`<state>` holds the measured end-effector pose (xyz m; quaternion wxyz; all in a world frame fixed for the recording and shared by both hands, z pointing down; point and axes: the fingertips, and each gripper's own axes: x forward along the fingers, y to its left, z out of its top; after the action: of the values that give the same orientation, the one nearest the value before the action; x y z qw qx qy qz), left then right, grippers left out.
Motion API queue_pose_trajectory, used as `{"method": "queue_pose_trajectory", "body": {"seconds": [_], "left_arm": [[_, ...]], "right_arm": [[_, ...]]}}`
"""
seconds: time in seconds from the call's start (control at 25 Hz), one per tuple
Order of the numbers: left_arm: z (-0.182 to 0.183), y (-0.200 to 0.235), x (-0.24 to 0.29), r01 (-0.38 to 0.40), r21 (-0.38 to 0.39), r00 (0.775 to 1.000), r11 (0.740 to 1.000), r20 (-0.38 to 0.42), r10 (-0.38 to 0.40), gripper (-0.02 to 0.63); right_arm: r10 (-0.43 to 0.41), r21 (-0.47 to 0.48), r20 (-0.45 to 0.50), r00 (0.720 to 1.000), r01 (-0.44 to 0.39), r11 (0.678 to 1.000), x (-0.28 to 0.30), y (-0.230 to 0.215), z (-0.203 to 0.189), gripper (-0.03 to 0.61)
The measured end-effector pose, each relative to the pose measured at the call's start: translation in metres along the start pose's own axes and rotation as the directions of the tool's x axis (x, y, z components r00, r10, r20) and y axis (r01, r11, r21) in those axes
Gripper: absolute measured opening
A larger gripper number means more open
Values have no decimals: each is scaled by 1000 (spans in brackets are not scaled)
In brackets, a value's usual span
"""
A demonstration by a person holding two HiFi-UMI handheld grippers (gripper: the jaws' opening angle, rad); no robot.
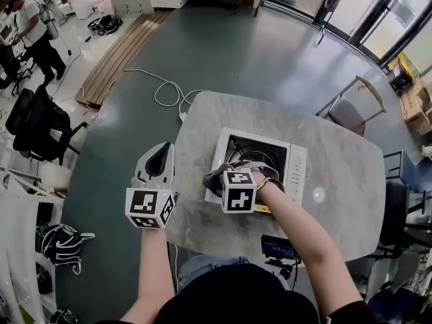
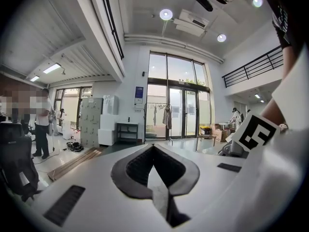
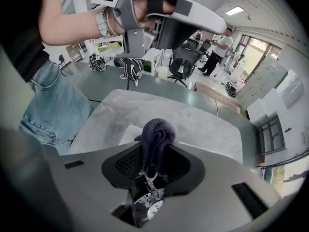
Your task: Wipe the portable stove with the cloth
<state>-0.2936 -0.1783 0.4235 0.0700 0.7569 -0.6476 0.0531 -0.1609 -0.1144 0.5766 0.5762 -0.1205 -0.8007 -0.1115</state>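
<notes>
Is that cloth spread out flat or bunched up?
Bunched up: the cloth is a dark wad pinched in the right gripper.

White portable stove (image 1: 295, 167) flat on grey table (image 1: 202, 120); dark cloth (image 3: 157, 129) (bunched) over its left edge.

square white portable stove (image 1: 298, 159): white casing, black burner well, frame centre
crumpled dark knit cloth (image 3: 158, 129): charcoal grey, ribbed weave
rounded stone-look table (image 1: 351, 181): pale grey, faint marbled veining
hand-held left gripper (image 1: 165, 150): off-white shell, black textured pads; cube white with black square markers
hand-held right gripper (image 3: 155, 151): same off-white shell, black mesh-pattern pads, same marker cube
smooth room floor (image 1: 223, 52): dark blue-grey
loose thin cable (image 1: 164, 86): white, upper middle
long plank strip (image 1: 121, 52): tan wood, upper left
person's denim jeans (image 3: 53, 105): faded blue
</notes>
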Motion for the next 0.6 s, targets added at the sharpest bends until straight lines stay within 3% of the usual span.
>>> {"method": "queue_pose_trajectory", "body": {"seconds": [0.28, 0.44, 0.6], "left_arm": [[7, -4, -10, -2, 13, 1000, 1000, 14, 2, 11], [11, -6, -15, -10, 18, 1000, 1000, 22, 10, 11], [11, -6, -18, -11, 22, 1000, 1000, 23, 10, 11]], "right_arm": [[-22, -93, -2, 1000, 21, 995, 1, 9, 10, 120], [-72, 57, 108, 992, 66, 996, -15, 3, 14, 123], [-183, 239, 182, 966, 137, 961, -47, -15, 4, 123]]}}
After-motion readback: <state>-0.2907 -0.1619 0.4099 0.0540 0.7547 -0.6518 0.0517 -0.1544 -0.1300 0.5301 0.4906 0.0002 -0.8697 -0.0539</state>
